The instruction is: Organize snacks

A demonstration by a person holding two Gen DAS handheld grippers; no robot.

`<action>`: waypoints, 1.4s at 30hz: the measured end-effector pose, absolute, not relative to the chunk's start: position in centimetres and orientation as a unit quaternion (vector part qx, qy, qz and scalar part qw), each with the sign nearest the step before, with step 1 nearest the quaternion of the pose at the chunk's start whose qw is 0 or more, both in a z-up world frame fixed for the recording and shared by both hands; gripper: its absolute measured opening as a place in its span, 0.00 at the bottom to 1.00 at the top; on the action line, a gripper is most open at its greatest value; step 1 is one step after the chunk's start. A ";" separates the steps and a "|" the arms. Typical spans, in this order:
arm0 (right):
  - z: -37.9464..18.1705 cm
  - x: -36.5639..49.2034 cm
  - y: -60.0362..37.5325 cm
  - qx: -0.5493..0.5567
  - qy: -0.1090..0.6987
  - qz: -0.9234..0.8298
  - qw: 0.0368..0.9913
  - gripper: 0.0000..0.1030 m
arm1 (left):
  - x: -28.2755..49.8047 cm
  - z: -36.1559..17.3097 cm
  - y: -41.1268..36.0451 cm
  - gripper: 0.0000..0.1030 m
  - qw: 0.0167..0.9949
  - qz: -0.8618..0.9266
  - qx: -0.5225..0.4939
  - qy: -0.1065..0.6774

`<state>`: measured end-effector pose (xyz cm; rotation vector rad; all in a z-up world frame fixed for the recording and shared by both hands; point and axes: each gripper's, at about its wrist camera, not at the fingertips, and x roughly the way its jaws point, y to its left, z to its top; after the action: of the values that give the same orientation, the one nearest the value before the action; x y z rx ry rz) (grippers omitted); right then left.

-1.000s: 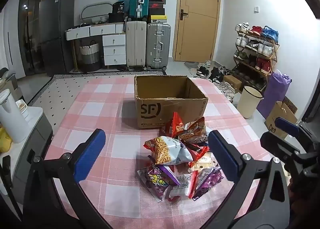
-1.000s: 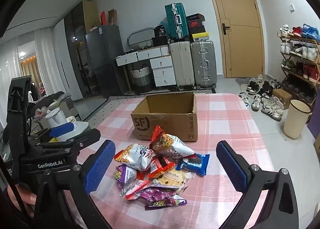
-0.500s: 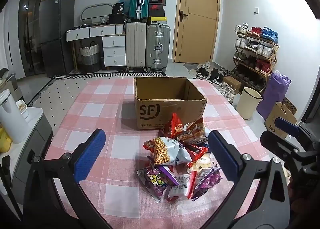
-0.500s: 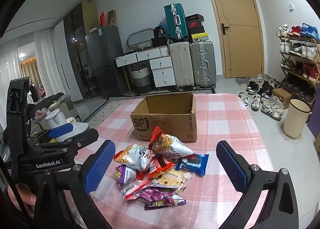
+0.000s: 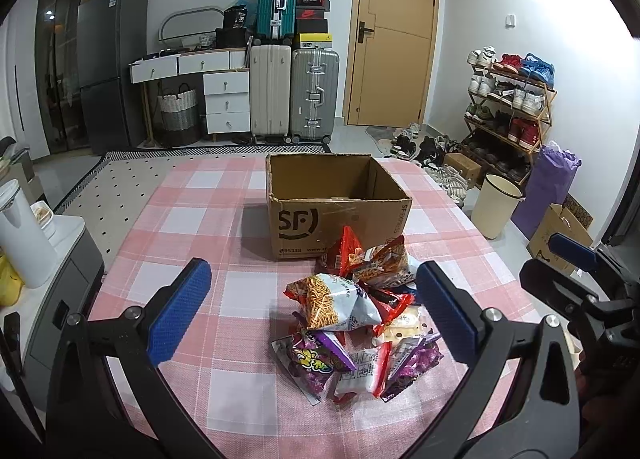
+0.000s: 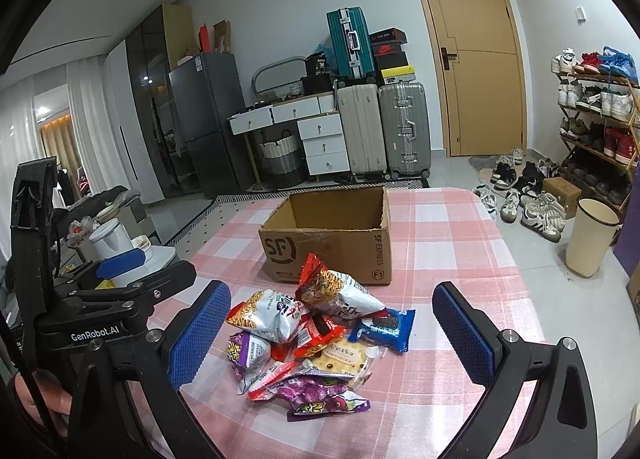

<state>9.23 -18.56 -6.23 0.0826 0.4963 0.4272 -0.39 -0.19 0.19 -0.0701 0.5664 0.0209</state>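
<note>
Nothing has shifted — snack pile (image 5: 356,319) lies ahead, between both gaping grippers.

The cardboard box (image 5: 336,219) carried a dark "SF" logo on its front, with "95338" and the start of a web address in small print beneath; in my right view its side panel read "SF EXPRESS" running vertically; my left tool (image 6: 120,323) bore "GenRobot.AI" in white on its black body; a black box (image 5: 239,19) on the far cabinet showed a white number, seemingly "30"; the print on the snack packets (image 6: 316,339) was too small for me to read.
</note>
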 end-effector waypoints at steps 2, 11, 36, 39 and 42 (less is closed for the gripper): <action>-6.2 9.2 -18.6 0.041 0.245 0.210 0.946 1.00 | -0.5 0.3 -0.3 0.99 0.961 0.011 -0.034 0.274; -6.2 9.2 -18.6 0.042 0.244 0.211 0.945 1.00 | -0.5 0.3 -0.1 0.99 0.961 0.012 -0.037 0.274; -6.6 9.2 -18.3 0.043 0.248 0.210 0.945 1.00 | -0.6 -0.7 0.0 0.99 0.959 0.010 -0.046 0.279; -6.7 9.2 -18.2 0.042 0.248 0.210 0.945 1.00 | -0.6 -1.0 0.0 0.99 0.959 0.008 -0.048 0.280; -6.7 9.2 -18.3 0.044 0.249 0.211 0.944 1.00 | -0.6 -1.2 0.0 0.99 0.958 0.007 -0.049 0.282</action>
<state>9.20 -18.28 -6.67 0.0891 0.5070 0.4297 -0.60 -0.01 -1.18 -0.0996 0.5715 0.0150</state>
